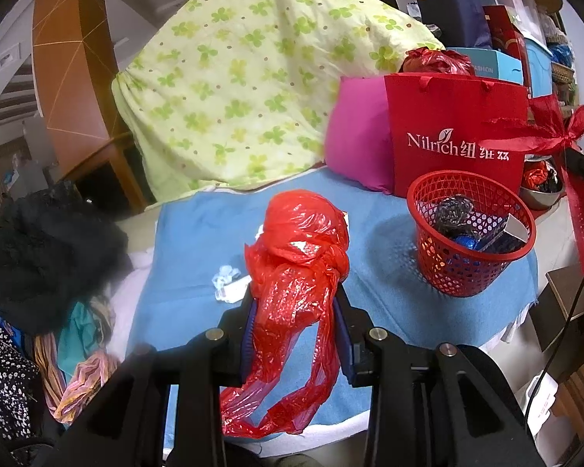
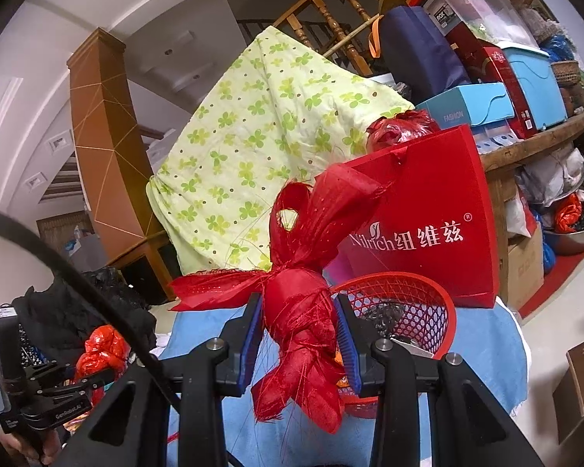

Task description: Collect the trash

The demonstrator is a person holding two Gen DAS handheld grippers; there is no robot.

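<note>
A blue cloth (image 1: pixel 198 241) covers the desk. On it stand a red mesh basket (image 1: pixel 471 233), a red paper bag (image 1: pixel 455 132) and a pink bag (image 1: pixel 358 136). A small clear wrapper (image 1: pixel 227 278) lies near the left edge.

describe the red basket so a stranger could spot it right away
Find the blue cloth covering the table. At its right end, in front of the upright red Nilrich bag, stands the basket. It alone is open plastic mesh, with dark and blue scraps showing inside.
</note>
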